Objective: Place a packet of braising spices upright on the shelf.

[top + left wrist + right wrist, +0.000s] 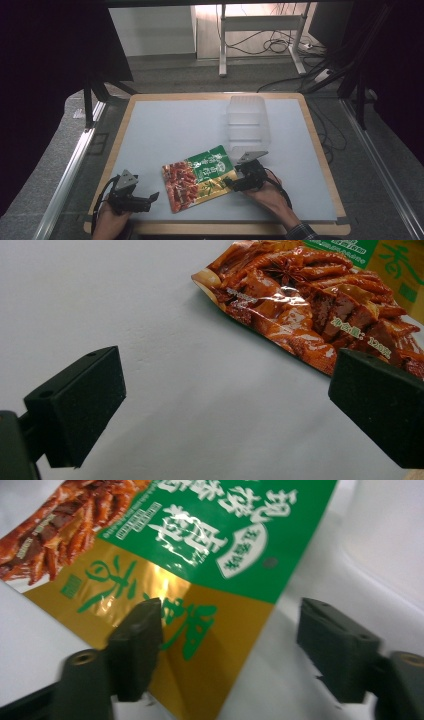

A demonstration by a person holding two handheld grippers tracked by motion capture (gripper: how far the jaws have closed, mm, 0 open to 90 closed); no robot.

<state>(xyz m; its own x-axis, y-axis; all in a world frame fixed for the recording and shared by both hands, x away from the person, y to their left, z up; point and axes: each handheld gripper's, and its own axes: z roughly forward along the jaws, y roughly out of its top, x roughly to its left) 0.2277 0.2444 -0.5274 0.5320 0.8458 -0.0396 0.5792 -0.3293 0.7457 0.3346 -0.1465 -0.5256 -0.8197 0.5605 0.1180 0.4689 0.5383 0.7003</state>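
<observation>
near left: left gripper [150, 198] jaws apart, empty, aimed at snack pouch | near centre: snack pouch [199, 177] flat on white mat [165, 130], not lifted | near right: right gripper [231, 183] jaws apart, straddling pouch's gold edge, unclamped | far right: clear container [246, 125] empty; grasp and placing judged left to do

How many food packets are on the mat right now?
1. The snack packet lies flat near the front of the mat, between the left gripper and right gripper, in front of the clear plastic container. Nothing appears hidden.
</observation>
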